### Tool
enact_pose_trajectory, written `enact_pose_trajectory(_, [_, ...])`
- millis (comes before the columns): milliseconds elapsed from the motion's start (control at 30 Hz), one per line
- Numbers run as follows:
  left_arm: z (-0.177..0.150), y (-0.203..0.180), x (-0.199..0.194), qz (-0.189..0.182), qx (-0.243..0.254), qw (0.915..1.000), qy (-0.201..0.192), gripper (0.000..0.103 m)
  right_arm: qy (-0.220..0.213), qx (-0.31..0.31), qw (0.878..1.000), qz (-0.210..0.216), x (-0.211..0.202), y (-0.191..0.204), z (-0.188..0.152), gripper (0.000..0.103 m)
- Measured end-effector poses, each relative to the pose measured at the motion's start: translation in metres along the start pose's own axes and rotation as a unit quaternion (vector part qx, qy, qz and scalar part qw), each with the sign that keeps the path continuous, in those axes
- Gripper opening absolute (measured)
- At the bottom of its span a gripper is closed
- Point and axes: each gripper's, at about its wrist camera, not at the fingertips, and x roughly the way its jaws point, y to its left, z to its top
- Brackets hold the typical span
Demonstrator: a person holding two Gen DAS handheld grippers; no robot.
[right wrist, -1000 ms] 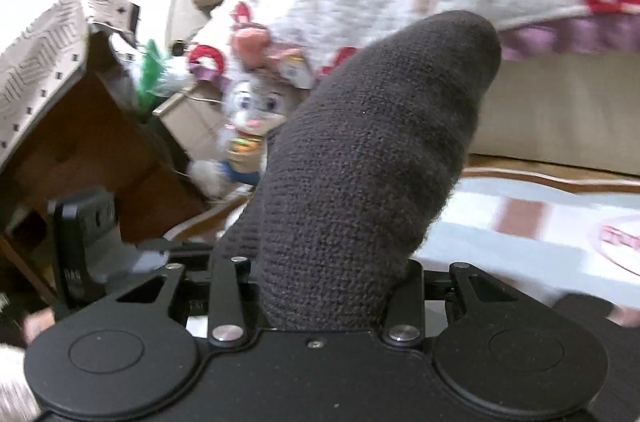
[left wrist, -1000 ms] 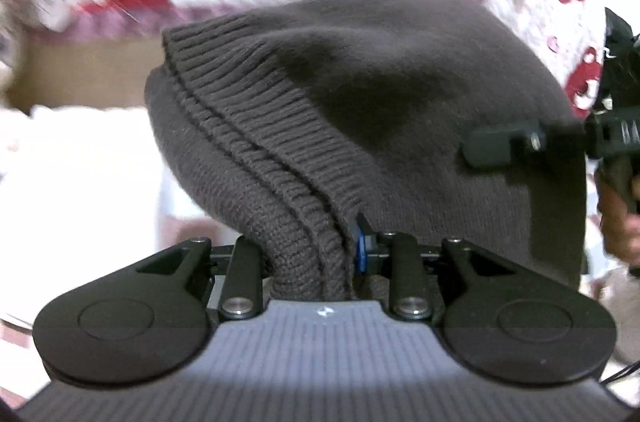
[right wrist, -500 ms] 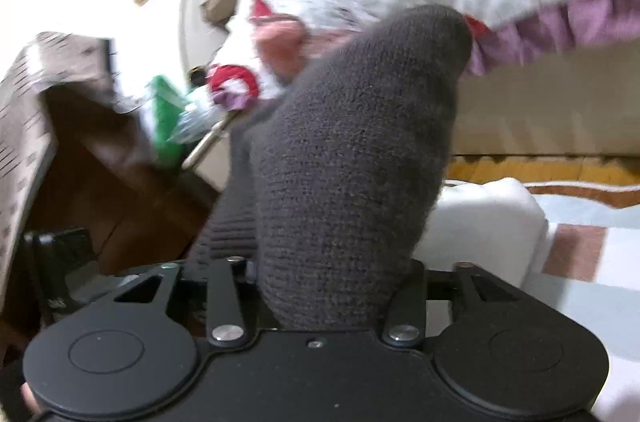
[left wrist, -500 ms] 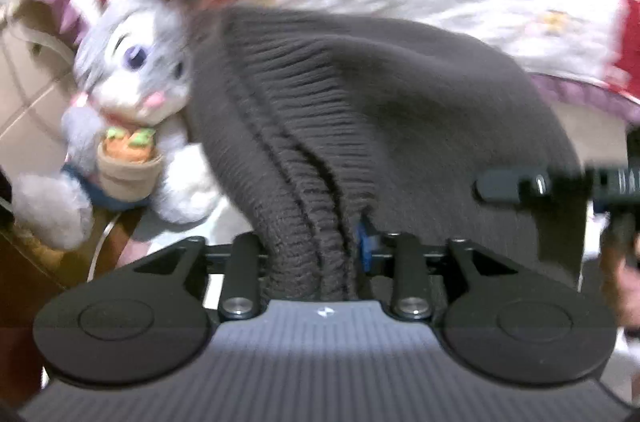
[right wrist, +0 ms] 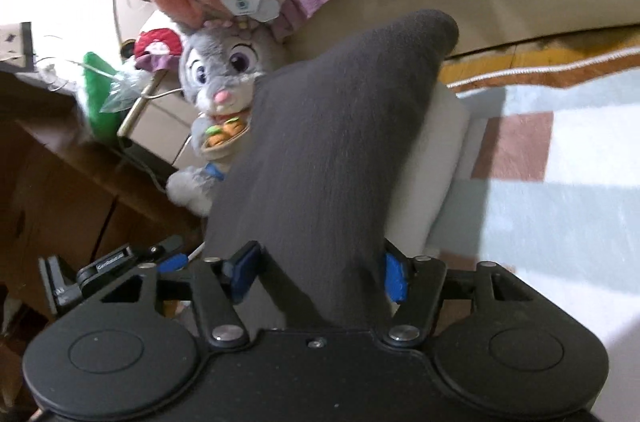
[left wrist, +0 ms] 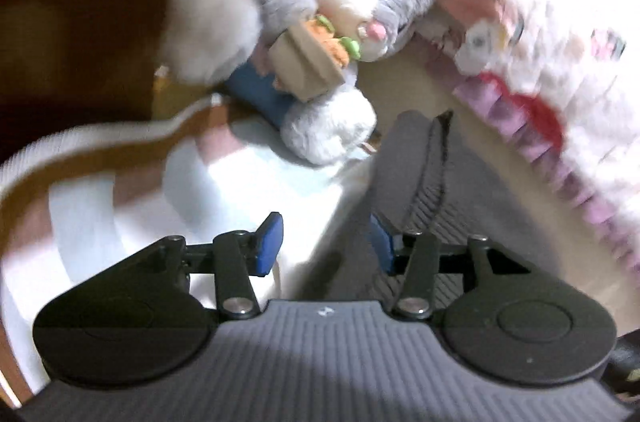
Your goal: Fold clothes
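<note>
A dark grey knitted garment lies on the rug beside the right pad of my left gripper. That gripper's jaws are opening, and the gap between its blue pads shows only pale fabric. In the right wrist view the same dark garment rises up out of my right gripper. These jaws are opening too. The knit still sits between the blue pads, and the pad faces show. The garment's far end droops over a folded white cloth. The left gripper's black body shows at lower left.
A grey plush rabbit holding a carrot sack sits just beyond the garment. A white-and-red quilt hangs off the bed at right. Brown furniture stands at left. The rug has pale blue and pink blocks.
Both grippers swung left and down toward the rabbit and rug. Both jaws widened. The dark knit left the left jaws and now lies by the right pad.
</note>
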Motion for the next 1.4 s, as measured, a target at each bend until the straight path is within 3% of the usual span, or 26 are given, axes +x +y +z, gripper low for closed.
enact_pose_trajectory(133, [-0.033,0.041,-0.007,-0.048,-0.064,0.9966,0.017,0.057,0.034,0.009,0.999,0.023,0.001,-0.016,-0.02,0.076])
enact_pose_trajectory(233, [-0.052,0.056,-0.001,-0.044,-0.072,0.996,0.028,0.067,0.044,-0.005,0.999,0.026,0.005,-0.019,-0.038,0.076])
enact_pose_trajectory(333, [-0.06,0.072,0.011,-0.053,-0.136,0.9887,0.033,0.077,0.045,-0.003,0.999,0.026,0.015,-0.02,-0.051,0.076])
enact_pose_trajectory(400, [-0.059,0.075,0.022,-0.058,-0.161,0.9842,0.046,0.077,0.031,0.008,0.999,0.01,0.022,-0.023,-0.054,0.076])
enact_pose_trajectory(500, [-0.058,0.066,0.03,-0.067,-0.16,0.9827,0.065,0.076,0.018,0.037,0.999,0.01,0.024,-0.025,-0.054,0.075])
enact_pose_trajectory(533, [-0.058,0.062,0.031,-0.072,-0.162,0.9814,0.074,0.071,0.014,0.042,0.999,0.014,0.023,-0.024,-0.053,0.07])
enact_pose_trajectory(567, [-0.057,0.058,0.031,-0.075,-0.156,0.9817,0.08,0.056,0.011,0.035,0.999,0.016,0.022,-0.02,-0.054,0.057])
enact_pose_trajectory(600, [-0.055,0.053,0.029,-0.075,-0.145,0.9831,0.083,0.047,0.008,0.02,1.0,0.016,0.019,-0.014,-0.054,0.043])
enact_pose_trajectory(667, [-0.044,0.03,0.02,-0.048,-0.075,0.9933,0.075,0.033,0.003,0.009,1.0,0.011,0.014,-0.003,-0.053,0.027])
enact_pose_trajectory(767, [-0.021,-0.003,0.005,-0.02,0.008,0.998,0.06,0.025,-0.002,0.045,0.999,0.024,0.006,0.011,-0.043,0.021])
enact_pose_trajectory(900, [0.025,-0.027,-0.005,-0.004,0.026,0.9993,0.027,0.018,0.006,0.156,0.982,0.109,0.01,0.025,-0.027,0.02])
enact_pose_trajectory(933, [0.035,-0.031,-0.008,-0.003,0.025,0.9996,0.014,0.014,0.009,0.185,0.974,0.13,0.013,0.029,-0.024,0.02])
enact_pose_trajectory(967, [0.044,-0.033,-0.011,-0.001,0.023,0.9997,0.001,0.0,0.014,0.212,0.966,0.148,0.017,0.032,-0.024,0.02])
enact_pose_trajectory(1033, [0.056,-0.034,-0.015,0.011,0.02,0.9996,-0.019,0.0,0.026,0.243,0.956,0.162,0.027,0.034,-0.03,0.02])
enact_pose_trajectory(1167, [0.038,-0.036,-0.007,0.068,0.061,0.9958,0.002,0.003,0.097,0.19,0.975,0.057,0.05,0.025,-0.055,0.024])
enact_pose_trajectory(1233, [0.016,-0.041,-0.003,0.083,0.098,0.9917,0.012,0.006,0.105,0.192,0.975,0.048,0.052,0.014,-0.067,0.024])
enact_pose_trajectory(1300, [-0.006,-0.048,-0.004,0.049,0.106,0.993,0.014,0.014,0.094,0.223,0.968,0.072,0.051,0.005,-0.075,0.023])
enact_pose_trajectory(1367, [-0.024,-0.059,-0.003,0.025,0.128,0.9913,0.017,0.038,0.093,0.235,0.964,0.085,0.052,0.005,-0.075,0.023])
enact_pose_trajectory(1400, [-0.032,-0.065,0.0,0.019,0.145,0.9891,0.02,0.042,0.095,0.226,0.966,0.087,0.053,0.008,-0.074,0.024])
